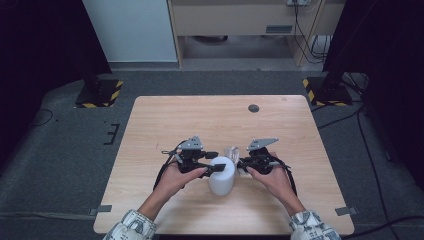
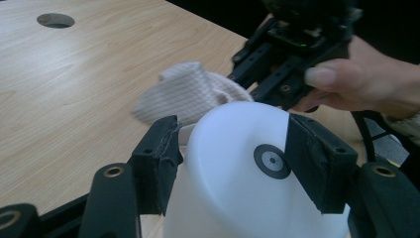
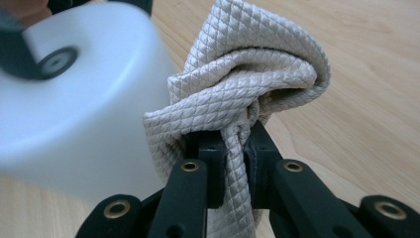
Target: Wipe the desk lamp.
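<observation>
Your left gripper (image 2: 230, 161) clamps the upturned white cup (image 2: 247, 173) near the desk's (image 1: 165, 120) front edge; your right gripper (image 3: 236, 144) pinches the quilted cloth (image 3: 247, 74), touching the cup's side.

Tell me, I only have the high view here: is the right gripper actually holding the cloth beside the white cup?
Observer: Yes. The right gripper has its jaws pinched on a bunched fold of the quilted cloth.
Operator: And the left one on the cup?
Observer: The left gripper has a pad on either side of the upside-down white cup, against its wall.
Operator: Any mark on the cup?
Observer: A small black ring target on its upturned base.
</observation>
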The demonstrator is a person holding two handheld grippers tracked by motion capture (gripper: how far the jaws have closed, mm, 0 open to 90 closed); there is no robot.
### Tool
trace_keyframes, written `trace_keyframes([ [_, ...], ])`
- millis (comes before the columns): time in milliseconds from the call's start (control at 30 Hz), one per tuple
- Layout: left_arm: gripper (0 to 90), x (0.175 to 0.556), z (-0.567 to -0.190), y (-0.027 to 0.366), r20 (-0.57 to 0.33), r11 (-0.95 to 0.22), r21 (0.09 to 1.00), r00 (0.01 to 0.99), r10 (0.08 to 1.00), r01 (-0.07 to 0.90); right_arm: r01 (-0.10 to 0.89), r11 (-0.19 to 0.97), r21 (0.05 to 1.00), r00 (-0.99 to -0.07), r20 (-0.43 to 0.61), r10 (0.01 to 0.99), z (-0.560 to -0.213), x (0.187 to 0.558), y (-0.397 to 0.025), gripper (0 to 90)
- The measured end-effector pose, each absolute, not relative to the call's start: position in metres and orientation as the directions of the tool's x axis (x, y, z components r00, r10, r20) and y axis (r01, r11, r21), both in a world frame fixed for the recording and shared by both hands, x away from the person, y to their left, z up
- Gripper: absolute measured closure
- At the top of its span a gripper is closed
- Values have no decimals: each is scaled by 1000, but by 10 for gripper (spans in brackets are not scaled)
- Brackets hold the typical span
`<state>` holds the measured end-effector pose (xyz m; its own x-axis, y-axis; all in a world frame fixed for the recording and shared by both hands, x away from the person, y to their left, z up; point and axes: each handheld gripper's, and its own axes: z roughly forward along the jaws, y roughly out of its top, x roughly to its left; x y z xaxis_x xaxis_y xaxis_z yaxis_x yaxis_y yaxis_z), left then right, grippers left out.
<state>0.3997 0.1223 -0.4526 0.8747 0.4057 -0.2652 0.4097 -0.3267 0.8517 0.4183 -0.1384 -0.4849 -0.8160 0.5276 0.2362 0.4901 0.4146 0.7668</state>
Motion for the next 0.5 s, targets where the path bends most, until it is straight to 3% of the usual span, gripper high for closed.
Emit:
trace_keyframes([
  [200,369,398,-452,122,-253,-326,856,875,413,401,526,363,769,-814,332,477,-491,442,-126,814],
  [500,367,398,-453,122,-253,-326,856,875,412,401,538,432,723,-819,328,470,-508,449,-108,815],
])
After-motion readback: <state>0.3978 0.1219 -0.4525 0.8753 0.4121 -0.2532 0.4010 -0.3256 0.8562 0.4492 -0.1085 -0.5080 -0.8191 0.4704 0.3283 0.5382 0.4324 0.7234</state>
